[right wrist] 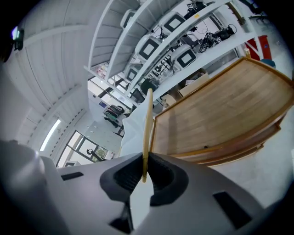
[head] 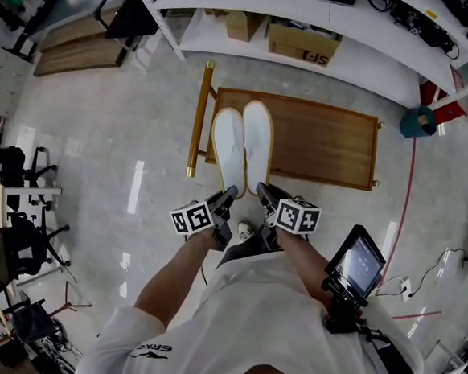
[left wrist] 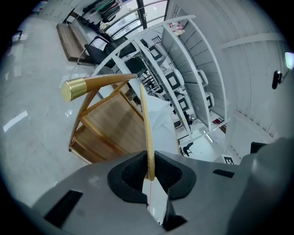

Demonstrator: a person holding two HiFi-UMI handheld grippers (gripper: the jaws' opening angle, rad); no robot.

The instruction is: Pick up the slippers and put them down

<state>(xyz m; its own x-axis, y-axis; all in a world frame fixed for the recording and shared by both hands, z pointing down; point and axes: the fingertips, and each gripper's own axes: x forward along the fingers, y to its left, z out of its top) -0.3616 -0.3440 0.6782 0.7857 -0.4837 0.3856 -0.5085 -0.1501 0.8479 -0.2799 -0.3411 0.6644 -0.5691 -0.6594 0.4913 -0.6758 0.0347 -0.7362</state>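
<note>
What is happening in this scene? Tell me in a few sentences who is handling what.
A person holds a gripper in each hand. The left gripper is shut on the near end of the left slipper, and the right gripper is shut on the near end of the right slipper. The two white slippers sit side by side over the left end of a low wooden rack. Whether they already rest on it cannot be told.

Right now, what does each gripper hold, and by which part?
The left gripper pinches the left slipper, the right gripper the right slipper, each by the thin sole edge at its near end.
</note>
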